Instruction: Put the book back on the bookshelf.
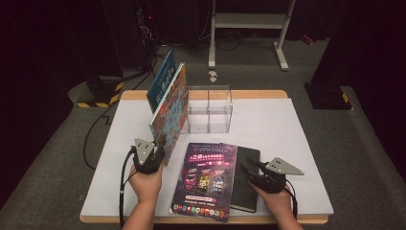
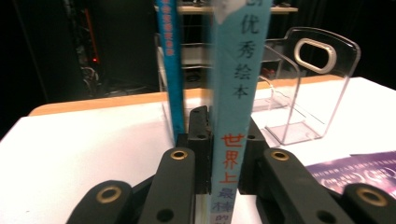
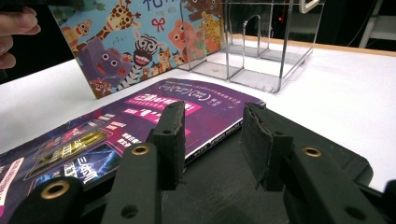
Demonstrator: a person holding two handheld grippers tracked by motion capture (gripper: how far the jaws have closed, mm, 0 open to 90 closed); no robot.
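Observation:
A colourful picture book (image 1: 168,112) stands on edge on the white table (image 1: 268,129). My left gripper (image 1: 160,152) is shut on the lower end of its light-blue spine (image 2: 233,116). Its animal cover (image 3: 135,42) faces the right gripper view. A thinner blue book (image 1: 159,79) leans just behind it, spine (image 2: 170,70) toward me. A purple magazine (image 1: 206,179) lies flat near the front edge, partly over a black notebook (image 1: 246,177). My right gripper (image 1: 247,168) hovers open over the notebook (image 3: 224,182), nothing between its fingers.
A clear acrylic holder (image 1: 209,109) with compartments and a handle cutout (image 2: 315,55) stands mid-table, right of the upright books. A white metal stand (image 1: 249,21) and cables sit on the floor beyond the table. Bare table lies to the right.

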